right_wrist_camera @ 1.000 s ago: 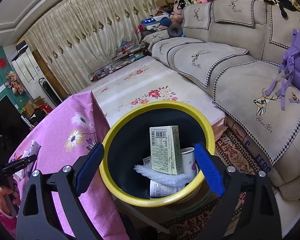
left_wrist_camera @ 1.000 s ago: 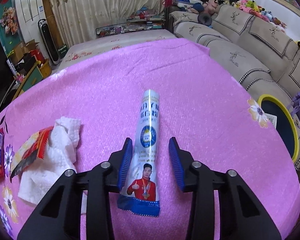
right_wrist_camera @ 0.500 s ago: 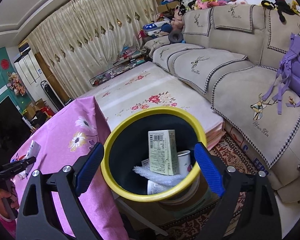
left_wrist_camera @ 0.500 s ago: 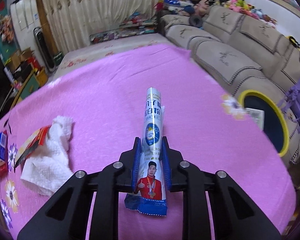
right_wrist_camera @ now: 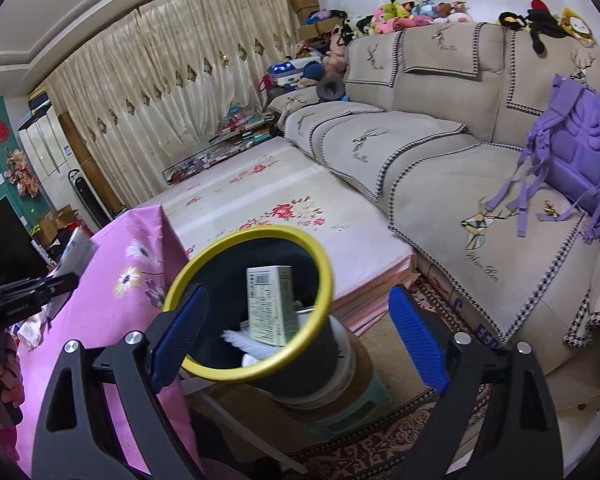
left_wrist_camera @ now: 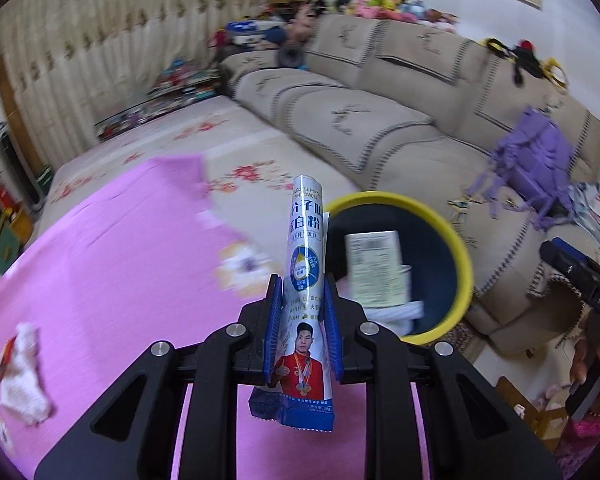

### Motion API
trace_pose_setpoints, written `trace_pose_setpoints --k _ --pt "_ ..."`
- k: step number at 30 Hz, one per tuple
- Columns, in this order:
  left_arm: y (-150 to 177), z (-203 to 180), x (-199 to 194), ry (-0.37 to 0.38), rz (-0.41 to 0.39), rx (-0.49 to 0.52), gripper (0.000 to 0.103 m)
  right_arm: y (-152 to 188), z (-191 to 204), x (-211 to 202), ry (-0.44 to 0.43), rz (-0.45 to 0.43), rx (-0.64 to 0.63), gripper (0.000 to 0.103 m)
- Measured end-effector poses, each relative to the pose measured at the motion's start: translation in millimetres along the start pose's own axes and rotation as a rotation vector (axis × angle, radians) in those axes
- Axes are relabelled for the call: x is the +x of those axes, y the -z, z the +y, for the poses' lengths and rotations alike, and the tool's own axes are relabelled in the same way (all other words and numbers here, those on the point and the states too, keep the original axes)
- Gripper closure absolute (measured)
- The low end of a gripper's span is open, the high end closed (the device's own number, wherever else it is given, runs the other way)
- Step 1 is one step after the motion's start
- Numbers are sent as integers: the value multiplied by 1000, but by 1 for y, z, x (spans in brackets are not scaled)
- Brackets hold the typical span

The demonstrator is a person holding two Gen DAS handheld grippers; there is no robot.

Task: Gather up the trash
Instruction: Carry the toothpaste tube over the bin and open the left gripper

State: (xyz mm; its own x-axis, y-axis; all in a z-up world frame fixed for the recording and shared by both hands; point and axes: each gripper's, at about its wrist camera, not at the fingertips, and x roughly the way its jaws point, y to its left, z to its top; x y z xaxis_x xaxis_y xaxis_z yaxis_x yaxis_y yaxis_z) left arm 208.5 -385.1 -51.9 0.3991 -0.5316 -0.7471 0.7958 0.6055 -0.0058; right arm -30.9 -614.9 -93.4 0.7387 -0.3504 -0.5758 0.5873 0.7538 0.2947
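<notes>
At your twelve o'clock hangs a cream curtain (right_wrist_camera: 156, 92). A beige sofa (right_wrist_camera: 440, 168) runs from one to three o'clock, with soft toys (right_wrist_camera: 412, 14) lined along its back and a purple backpack (right_wrist_camera: 580, 160) on its seat at three. A floral mat (right_wrist_camera: 284, 216) lies flat between sofa and curtain. At nine to ten o'clock you see a pink cloth (left_wrist_camera: 112, 264) with flower prints covering the table. Books (right_wrist_camera: 236, 136) sit stacked below the curtain. A patterned rug (right_wrist_camera: 384, 440) covers the floor at five o'clock.
</notes>
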Motion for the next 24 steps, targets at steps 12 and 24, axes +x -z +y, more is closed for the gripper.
trace_pose_setpoints --k 12,24 --pt "-40 -108 74 83 52 99 82 2 -46 -17 30 -19 49 16" --pt "-48 -115 119 52 63 97 70 7 -56 -8 44 4 72 16"
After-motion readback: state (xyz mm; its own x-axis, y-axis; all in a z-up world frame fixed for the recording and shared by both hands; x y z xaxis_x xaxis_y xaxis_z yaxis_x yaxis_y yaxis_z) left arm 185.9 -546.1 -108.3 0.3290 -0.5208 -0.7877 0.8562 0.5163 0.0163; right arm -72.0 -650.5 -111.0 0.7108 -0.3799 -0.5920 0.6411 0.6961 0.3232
